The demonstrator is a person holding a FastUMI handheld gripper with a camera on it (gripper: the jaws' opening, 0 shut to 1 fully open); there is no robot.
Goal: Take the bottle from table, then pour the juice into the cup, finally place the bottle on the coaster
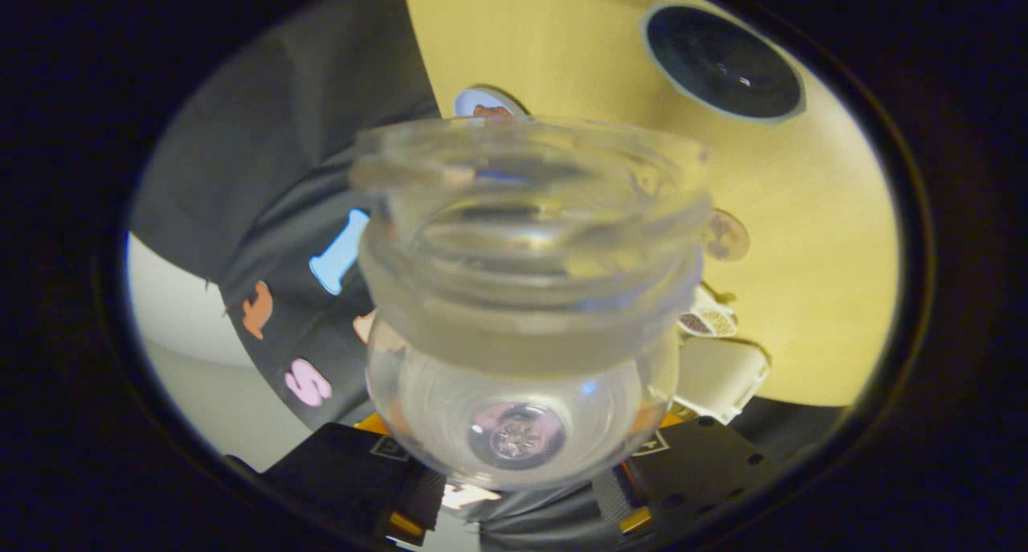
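Currently, the claw [526, 500] clamps the clear wide-mouthed plastic bottle [526, 295] between both fingers, tilted with its open neck facing away over the yellow wooden bench [803, 239]; further tilt here risks spilling juice outside any cup.

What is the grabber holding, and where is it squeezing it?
The gripper holds a clear glass bottle, its fingers pressing on either side of the round lower body, near the base. The wide open mouth points away, over the yellow table.
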